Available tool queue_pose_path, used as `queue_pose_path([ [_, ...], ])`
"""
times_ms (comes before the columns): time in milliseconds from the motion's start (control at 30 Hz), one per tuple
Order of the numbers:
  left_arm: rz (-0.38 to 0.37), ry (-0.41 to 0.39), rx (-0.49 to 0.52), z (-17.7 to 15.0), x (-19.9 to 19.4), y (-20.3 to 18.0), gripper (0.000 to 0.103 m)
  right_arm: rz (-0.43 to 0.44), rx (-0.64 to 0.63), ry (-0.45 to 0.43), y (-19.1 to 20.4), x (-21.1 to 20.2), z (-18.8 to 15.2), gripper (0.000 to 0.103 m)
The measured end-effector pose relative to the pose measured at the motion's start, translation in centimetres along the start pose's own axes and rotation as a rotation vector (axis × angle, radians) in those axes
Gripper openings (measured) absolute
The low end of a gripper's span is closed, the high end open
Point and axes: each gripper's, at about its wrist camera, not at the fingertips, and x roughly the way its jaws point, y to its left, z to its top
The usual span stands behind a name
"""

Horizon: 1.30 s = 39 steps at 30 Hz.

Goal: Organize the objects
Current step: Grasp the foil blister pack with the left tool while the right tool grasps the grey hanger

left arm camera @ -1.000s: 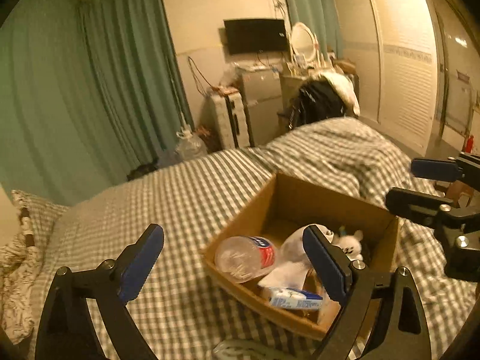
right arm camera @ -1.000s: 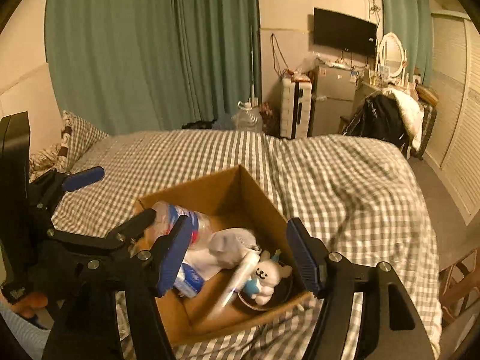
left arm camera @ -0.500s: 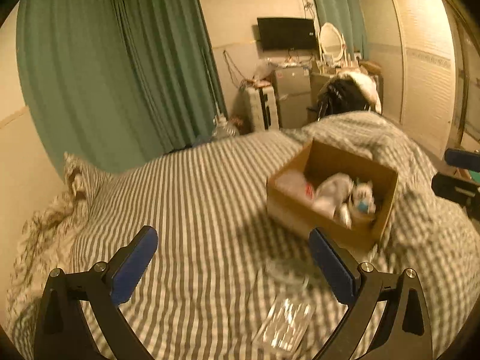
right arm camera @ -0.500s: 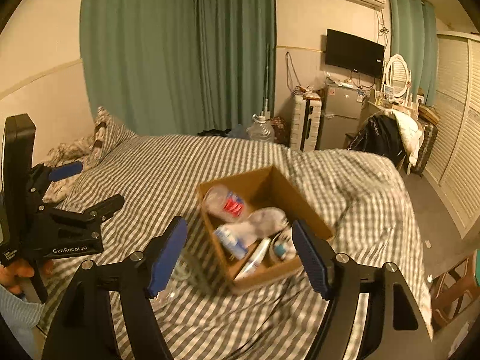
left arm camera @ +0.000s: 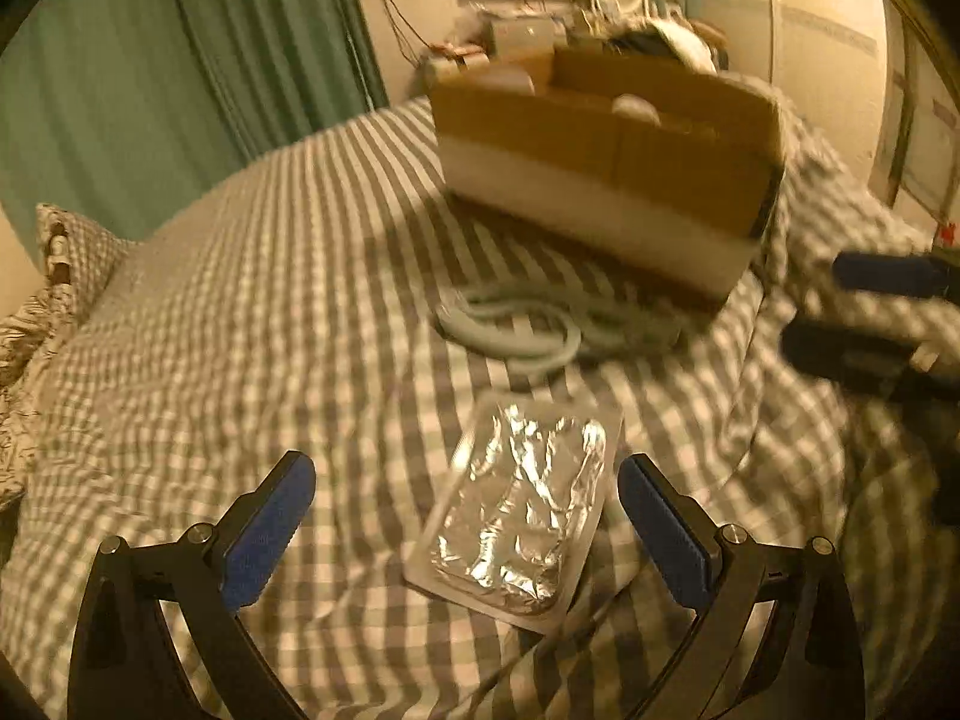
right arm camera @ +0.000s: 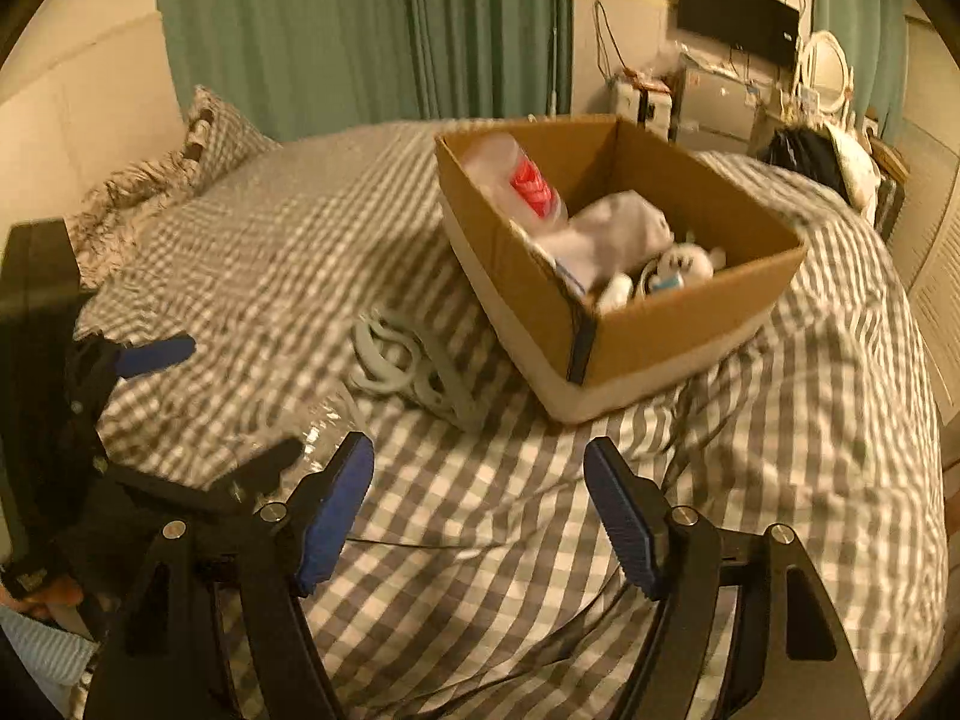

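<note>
A clear flat packet with crinkled foil inside (left arm camera: 522,504) lies on the checked bed cover, just ahead of my open, empty left gripper (left arm camera: 465,522) and between its fingers' line. A coiled pale cable (left arm camera: 516,324) lies beyond it, against a cardboard box (left arm camera: 606,150). In the right wrist view the box (right arm camera: 636,324) holds a plastic bottle with a red label (right arm camera: 528,180), white cloth and a small plush toy (right arm camera: 684,264). The cable (right arm camera: 390,360) lies left of the box there. My right gripper (right arm camera: 480,510) is open and empty above the bed cover, short of the box.
Pillows (right arm camera: 156,180) lie at the head of the bed by green curtains (right arm camera: 360,30). A thin dark wire (right arm camera: 600,648) runs across the cover under the right gripper. A wardrobe, fridge and wall television stand beyond the bed's far side.
Both grippers have dropped low toward the bed cover. The left one has closed in on the foil packet; the box now looms closer in both views.
</note>
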Motion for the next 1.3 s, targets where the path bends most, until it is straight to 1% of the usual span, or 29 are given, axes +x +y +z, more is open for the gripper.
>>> queue_pose_path([
  [133, -0.026, 0.044, 0.011, -0.8, 2.4, -0.4, 0.103, 0.027, 0.042, 0.017, -0.8, 0.8, -0.2, 0.072],
  [233, -0.070, 0.061, -0.023, -1.2, 3.7, 0.1, 0.103, 0.028, 0.050, 0.033, -1.0, 1.4, -0.2, 0.072],
  [267, -0.098, 0.065, -0.049, -1.3, 3.9, 0.5, 0.102, 0.027, 0.050, 0.037, -0.9, 1.4, -0.3, 0.072],
  [300, -0.114, 0.067, -0.065, -1.4, 4.0, 0.8, 0.099, 0.024, 0.049, 0.040, -0.8, 1.5, -0.3, 0.072],
  [367, -0.151, 0.071, -0.104, -1.4, 3.6, 1.6, 0.074, 0.015, 0.043, 0.047, -0.6, 1.7, -0.2, 0.072],
  [467, -0.173, 0.056, -0.142, -1.4, 2.4, 2.8, 0.074, 0.000, 0.027, 0.052, -0.3, 1.7, -0.1, 0.072],
  [567, -0.155, 0.020, -0.169, -0.9, 0.2, 4.4, 0.074, -0.003, 0.006, 0.055, 0.3, 1.7, 0.2, 0.072],
  [633, -0.132, -0.020, -0.191, -0.5, -1.3, 5.9, 0.074, 0.015, -0.015, 0.055, 1.0, 1.7, 0.6, 0.072],
  [667, -0.111, -0.035, -0.201, -0.4, -1.9, 6.7, 0.074, 0.033, -0.030, 0.058, 1.4, 1.8, 0.9, 0.072],
  [733, -0.047, -0.052, -0.206, -0.4, -2.4, 8.1, 0.074, 0.067, -0.073, 0.060, 2.8, 2.3, 1.7, 0.072],
  [767, 0.001, -0.053, -0.206, -0.5, -2.5, 8.9, 0.074, 0.072, -0.095, 0.060, 3.4, 2.6, 1.9, 0.072],
  [800, 0.026, -0.046, -0.213, -0.5, -2.3, 9.5, 0.074, 0.072, -0.129, 0.062, 4.3, 3.1, 2.4, 0.072],
  [833, 0.035, -0.042, -0.222, -0.8, -2.0, 10.1, 0.074, 0.064, -0.158, 0.062, 5.0, 3.6, 2.7, 0.072],
  [900, 0.049, -0.026, -0.254, -1.4, -1.5, 11.3, 0.074, 0.034, -0.223, 0.061, 6.5, 5.1, 3.5, 0.072],
  [967, 0.059, -0.016, -0.263, -1.8, -0.8, 11.7, 0.074, 0.011, -0.256, 0.075, 7.4, 6.9, 4.5, 0.073],
  [1033, 0.066, -0.008, -0.265, -2.1, -0.5, 11.7, 0.074, 0.003, -0.254, 0.094, 7.6, 8.3, 5.2, 0.073],
  [1100, 0.064, -0.003, -0.266, -2.2, 0.2, 12.0, 0.074, 0.002, -0.240, 0.131, 7.7, 10.1, 6.0, 0.073],
  [1233, 0.060, -0.002, -0.263, -2.8, 0.1, 11.6, 0.074, -0.027, -0.208, 0.209, 7.1, 13.5, 6.4, 0.073],
  [1300, 0.057, 0.000, -0.263, -2.9, 0.3, 11.7, 0.074, -0.031, -0.192, 0.233, 6.9, 14.8, 6.5, 0.073],
])
